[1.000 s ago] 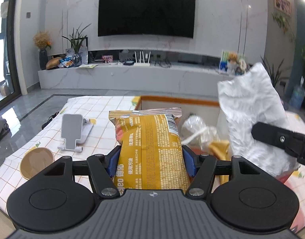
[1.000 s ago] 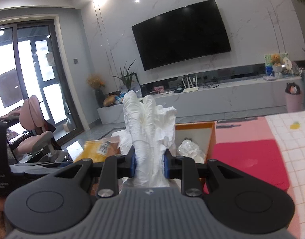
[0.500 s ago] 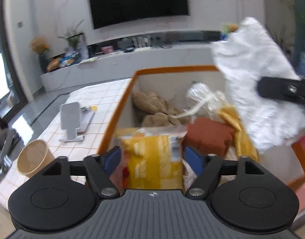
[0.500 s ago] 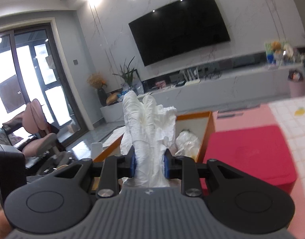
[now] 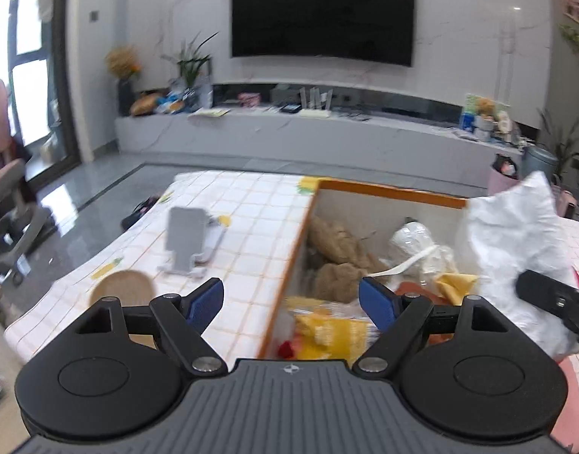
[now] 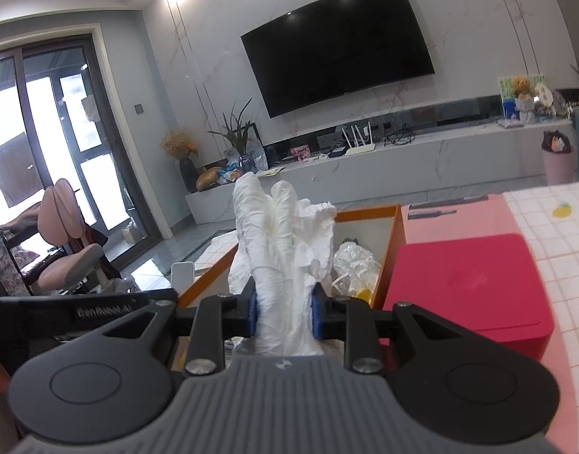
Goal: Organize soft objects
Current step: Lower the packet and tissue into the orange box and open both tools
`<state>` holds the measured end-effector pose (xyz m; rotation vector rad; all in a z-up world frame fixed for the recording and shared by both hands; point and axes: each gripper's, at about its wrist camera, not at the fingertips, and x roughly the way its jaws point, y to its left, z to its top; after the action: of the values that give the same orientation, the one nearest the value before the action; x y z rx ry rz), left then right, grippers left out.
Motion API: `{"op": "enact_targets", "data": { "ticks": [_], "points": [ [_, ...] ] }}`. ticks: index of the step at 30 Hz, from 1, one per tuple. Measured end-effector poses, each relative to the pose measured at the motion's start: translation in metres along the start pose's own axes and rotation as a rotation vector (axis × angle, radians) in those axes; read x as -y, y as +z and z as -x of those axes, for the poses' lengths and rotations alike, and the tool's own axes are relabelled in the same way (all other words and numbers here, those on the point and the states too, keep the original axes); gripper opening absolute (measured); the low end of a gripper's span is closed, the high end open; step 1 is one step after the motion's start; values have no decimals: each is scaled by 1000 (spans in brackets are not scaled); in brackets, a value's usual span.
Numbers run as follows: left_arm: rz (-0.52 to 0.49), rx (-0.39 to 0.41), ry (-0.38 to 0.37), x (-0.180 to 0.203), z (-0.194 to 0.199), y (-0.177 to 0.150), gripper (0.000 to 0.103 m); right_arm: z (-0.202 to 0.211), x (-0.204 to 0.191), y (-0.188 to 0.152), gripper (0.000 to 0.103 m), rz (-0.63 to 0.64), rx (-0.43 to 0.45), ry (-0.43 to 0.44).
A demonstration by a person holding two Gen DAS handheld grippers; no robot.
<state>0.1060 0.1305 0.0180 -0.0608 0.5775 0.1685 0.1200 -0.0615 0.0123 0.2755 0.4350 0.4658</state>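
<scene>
My left gripper (image 5: 289,287) hovers above the near left corner of the orange-rimmed box (image 5: 388,191); its jaws are opening and nothing is between them. The yellow snack bag (image 5: 327,335) lies inside the box just below the blue pads, free of them. My right gripper (image 6: 284,310) is shut on a crumpled white soft bundle (image 6: 285,234), held upright over the box's near edge. In the left wrist view the same white bundle (image 5: 516,242) hangs at the right, with a black finger (image 5: 547,299) of the right gripper across it.
Inside the box lie a brown plush (image 5: 338,249), a clear plastic bag (image 5: 414,242) and red and yellow soft items. A grey phone stand (image 5: 187,242) and a brown paper cup (image 5: 123,287) stand on the checkered tablecloth (image 5: 244,204). A red container (image 6: 467,283) sits right of the box.
The left gripper let go of the yellow snack bag, which now lies in the box, and its jaws spread wide and lifted away. The right gripper kept still with the white bundle.
</scene>
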Motion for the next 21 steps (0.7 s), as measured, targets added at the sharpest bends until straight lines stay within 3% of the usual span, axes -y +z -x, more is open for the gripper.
{"op": "enact_targets", "data": {
  "ticks": [4,8,11,15,21],
  "points": [
    [-48,-6,16,-10,2,3,95,2,-13,-2,29,53,-28,-41],
    [-109,-19,88,-11,-3,0,95,-10,-22,-8,27,85,-128,-73],
    [-79,-79,35,-18,-9,-2,95,-22,-33,-5,26,147,-205,-70],
    [3,-103,-42,-30,-10,0,95,-35,-55,5,25,326,-282,-37],
    [-35,-91,12,-35,-9,2,95,-60,-71,14,25,641,-526,-1]
  ]
}}
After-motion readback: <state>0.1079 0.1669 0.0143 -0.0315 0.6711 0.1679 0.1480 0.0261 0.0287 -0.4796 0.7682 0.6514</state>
